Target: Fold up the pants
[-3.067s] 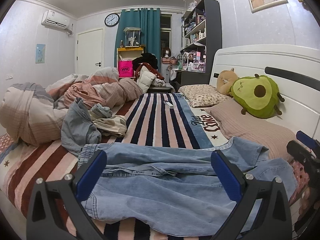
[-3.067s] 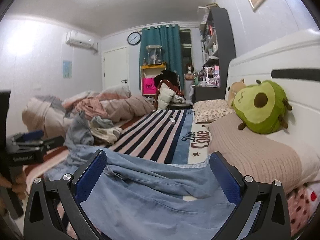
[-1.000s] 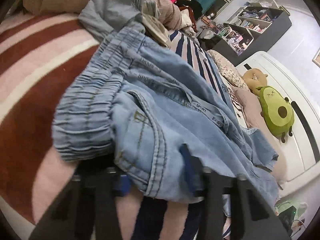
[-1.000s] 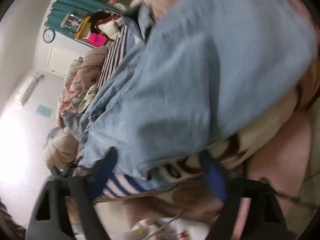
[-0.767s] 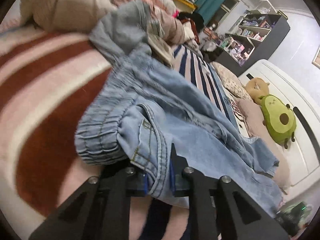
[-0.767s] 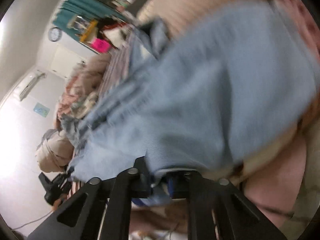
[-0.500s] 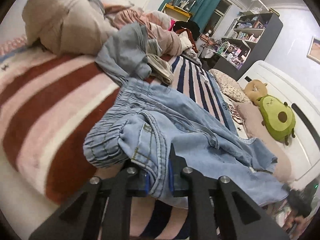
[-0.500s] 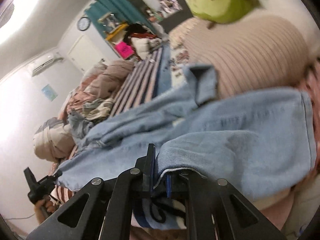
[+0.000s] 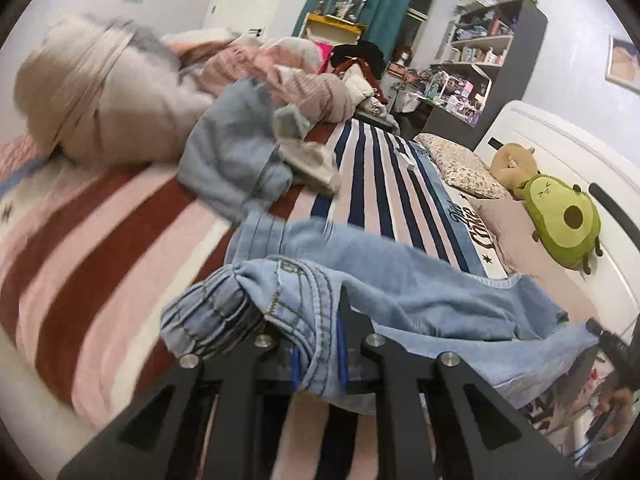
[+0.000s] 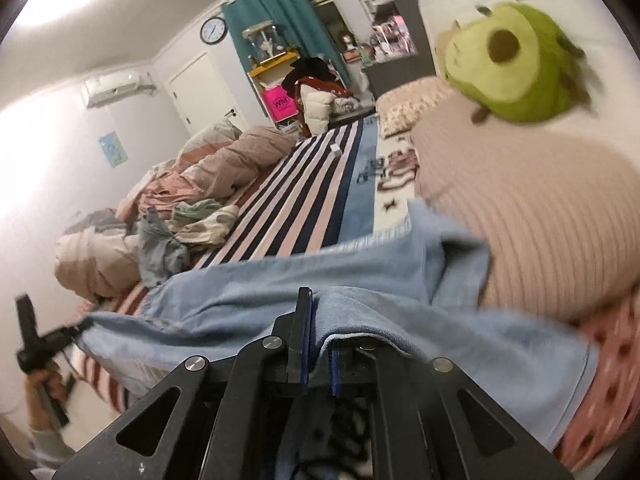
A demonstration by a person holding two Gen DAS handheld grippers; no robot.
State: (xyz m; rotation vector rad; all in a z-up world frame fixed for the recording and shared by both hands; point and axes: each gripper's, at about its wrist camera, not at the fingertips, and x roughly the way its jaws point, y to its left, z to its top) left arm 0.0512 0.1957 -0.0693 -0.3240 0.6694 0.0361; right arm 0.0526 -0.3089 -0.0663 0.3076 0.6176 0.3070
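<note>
Light blue denim pants (image 9: 400, 280) lie stretched across the near end of the striped bed. My left gripper (image 9: 318, 356) is shut on the elastic waistband end and holds it lifted a little. My right gripper (image 10: 318, 356) is shut on the hem of a pant leg (image 10: 360, 320) next to the pink pillow (image 10: 540, 216). The right gripper also shows at the right edge of the left wrist view (image 9: 612, 344). The left gripper shows at the left edge of the right wrist view (image 10: 36, 340).
The bed has a striped blanket (image 9: 384, 184). A pile of clothes (image 9: 240, 160) and a bunched duvet (image 9: 100, 104) lie on its left side. An avocado plush (image 9: 560, 228) sits by the white headboard (image 9: 568, 148). A dark shelf unit (image 9: 500, 60) stands beyond.
Both grippers closed on the pants about a second ago and have since lifted their ends. The views have tilted up, showing more of the room.
</note>
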